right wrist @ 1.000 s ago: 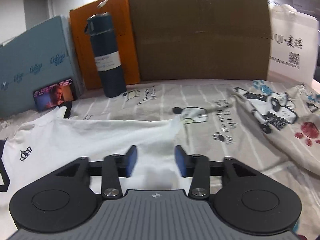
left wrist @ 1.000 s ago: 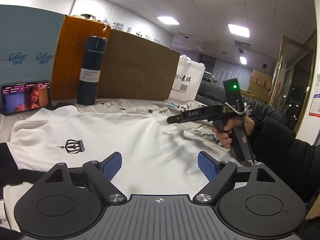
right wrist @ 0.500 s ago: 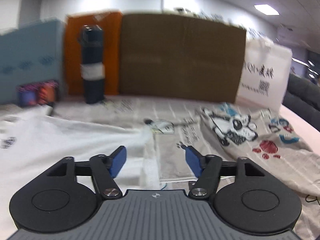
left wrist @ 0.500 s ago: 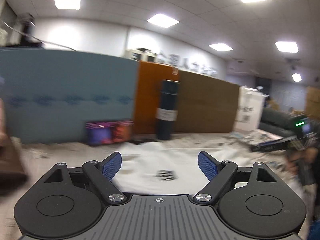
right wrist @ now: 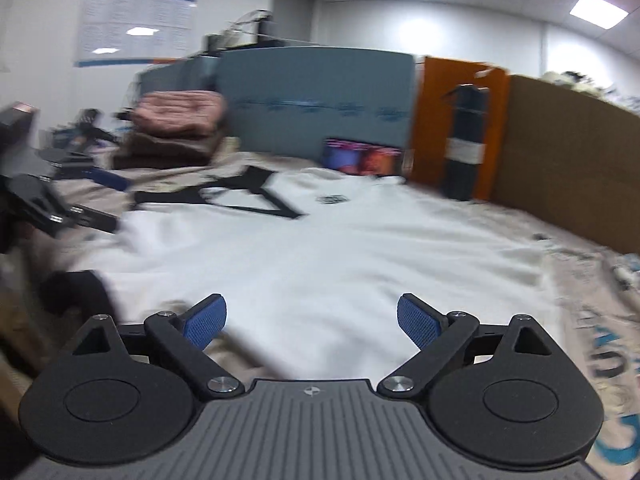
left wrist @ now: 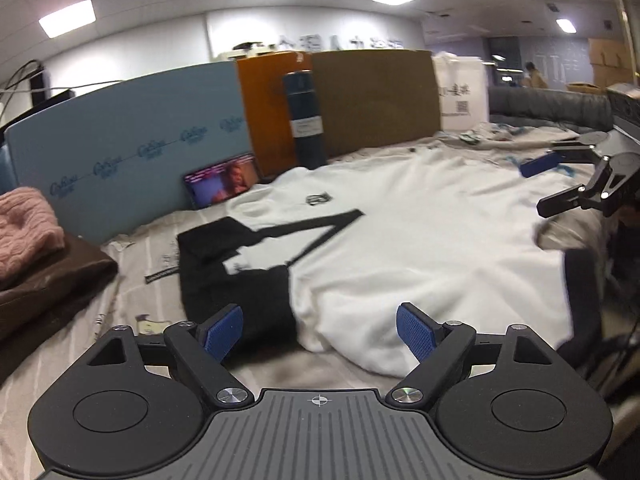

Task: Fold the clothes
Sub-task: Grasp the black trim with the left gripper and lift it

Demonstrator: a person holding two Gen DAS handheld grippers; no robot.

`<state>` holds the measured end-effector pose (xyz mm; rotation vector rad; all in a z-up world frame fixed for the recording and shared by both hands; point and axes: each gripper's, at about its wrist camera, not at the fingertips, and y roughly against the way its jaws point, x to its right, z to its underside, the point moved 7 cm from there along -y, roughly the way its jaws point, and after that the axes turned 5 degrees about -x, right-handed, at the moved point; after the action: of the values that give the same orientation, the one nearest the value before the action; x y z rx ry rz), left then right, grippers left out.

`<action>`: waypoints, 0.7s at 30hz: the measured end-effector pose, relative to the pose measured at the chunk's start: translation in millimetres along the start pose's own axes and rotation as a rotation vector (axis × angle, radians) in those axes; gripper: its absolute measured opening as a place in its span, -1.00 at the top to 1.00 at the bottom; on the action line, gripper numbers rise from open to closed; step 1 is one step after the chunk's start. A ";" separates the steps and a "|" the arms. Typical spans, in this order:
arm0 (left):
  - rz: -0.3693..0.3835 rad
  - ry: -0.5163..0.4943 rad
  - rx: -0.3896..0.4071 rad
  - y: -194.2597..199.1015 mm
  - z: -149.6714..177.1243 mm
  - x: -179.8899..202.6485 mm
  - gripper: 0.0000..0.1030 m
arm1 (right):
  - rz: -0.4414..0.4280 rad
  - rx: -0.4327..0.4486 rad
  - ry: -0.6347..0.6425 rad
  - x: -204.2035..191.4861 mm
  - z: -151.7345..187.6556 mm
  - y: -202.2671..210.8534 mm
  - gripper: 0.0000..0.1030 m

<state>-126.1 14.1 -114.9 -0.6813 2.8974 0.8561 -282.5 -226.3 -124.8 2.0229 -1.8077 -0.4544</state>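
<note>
On bedsheet: one white sweatshirt (left wrist: pixel 420 232)

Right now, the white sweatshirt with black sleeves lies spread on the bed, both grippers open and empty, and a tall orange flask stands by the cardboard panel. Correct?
Not quite: the tall flask is dark blue, not orange; the orange is the board behind it, as the left wrist view shows. The white sweatshirt with black sleeves does lie spread out, and the left gripper and right gripper are both open and empty.
</note>
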 end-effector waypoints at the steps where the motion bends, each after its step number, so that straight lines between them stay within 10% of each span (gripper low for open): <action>1: 0.035 0.009 0.017 5.6 0.0 3.6 -0.67 | -0.056 -0.002 0.002 -9.3 0.5 3.2 -0.80; 7: 0.217 0.064 0.104 21.5 -3.7 31.9 -0.67 | -0.245 0.000 0.185 -68.4 0.5 10.6 -0.80; 14: 0.466 0.132 0.200 22.2 -4.9 62.4 -0.65 | -0.246 0.020 0.355 -105.6 -7.0 -26.9 -0.82; 21: 0.499 0.092 0.171 14.5 4.6 79.5 -0.66 | -0.277 0.037 0.217 -87.2 -20.7 -53.1 -0.74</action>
<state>-204.3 -4.3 -124.4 0.0251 3.2271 0.6020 -236.6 -133.3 -134.1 2.2621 -1.4264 -0.2660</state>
